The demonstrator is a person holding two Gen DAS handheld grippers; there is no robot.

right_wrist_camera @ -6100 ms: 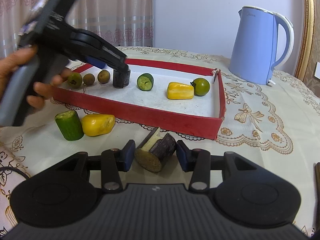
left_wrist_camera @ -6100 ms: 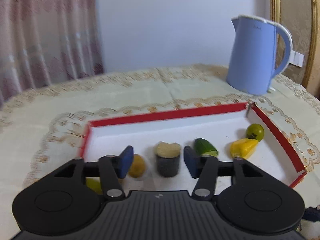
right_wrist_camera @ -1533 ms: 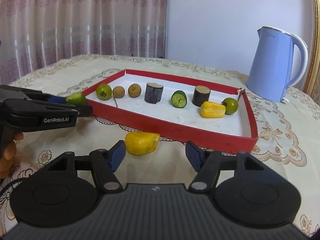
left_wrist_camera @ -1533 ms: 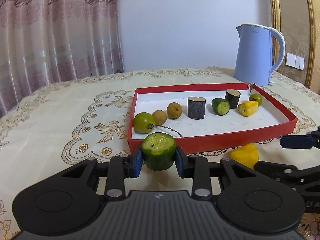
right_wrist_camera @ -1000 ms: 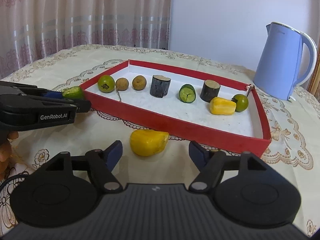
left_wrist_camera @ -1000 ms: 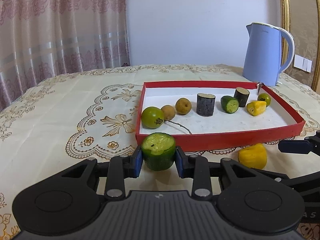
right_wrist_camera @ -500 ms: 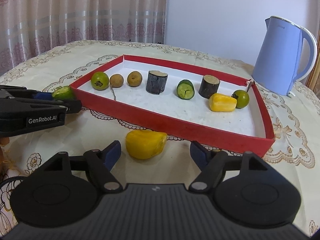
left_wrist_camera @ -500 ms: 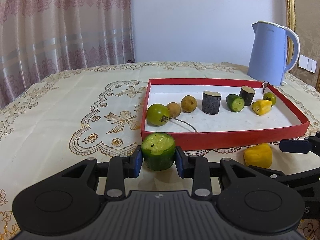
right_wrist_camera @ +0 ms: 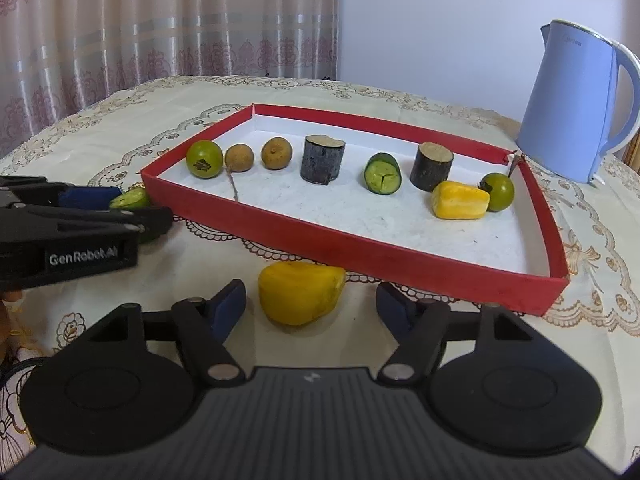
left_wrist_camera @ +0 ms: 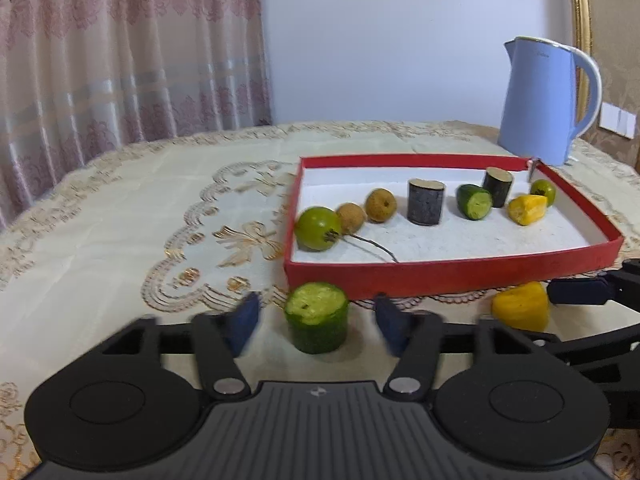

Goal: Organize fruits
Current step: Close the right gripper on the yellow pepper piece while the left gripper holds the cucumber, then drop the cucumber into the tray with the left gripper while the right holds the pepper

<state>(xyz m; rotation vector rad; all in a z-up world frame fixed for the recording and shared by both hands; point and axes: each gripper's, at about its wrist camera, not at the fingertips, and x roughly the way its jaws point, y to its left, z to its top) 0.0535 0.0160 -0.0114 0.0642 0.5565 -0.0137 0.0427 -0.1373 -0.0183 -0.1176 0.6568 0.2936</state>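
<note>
Left claw [left_wrist_camera: 316, 318] opening, pads clear of the cucumber chunk [left_wrist_camera: 318, 322], standing upright on the bench [left_wrist_camera: 120, 216] just outside the red tray [left_wrist_camera: 440, 276]. Right claw [right_wrist_camera: 310, 306] closing around the yellow piece [right_wrist_camera: 300, 292], pads not yet touching. Probably lining up for a lift into the tray's row.

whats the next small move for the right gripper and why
Probably finish closing the right gripper on the yellow fruit chunk. Its jaws are closing with the chunk between them, pads not yet touching, and the chunk lies on the cream tablecloth outside the red-walled tray.
</note>
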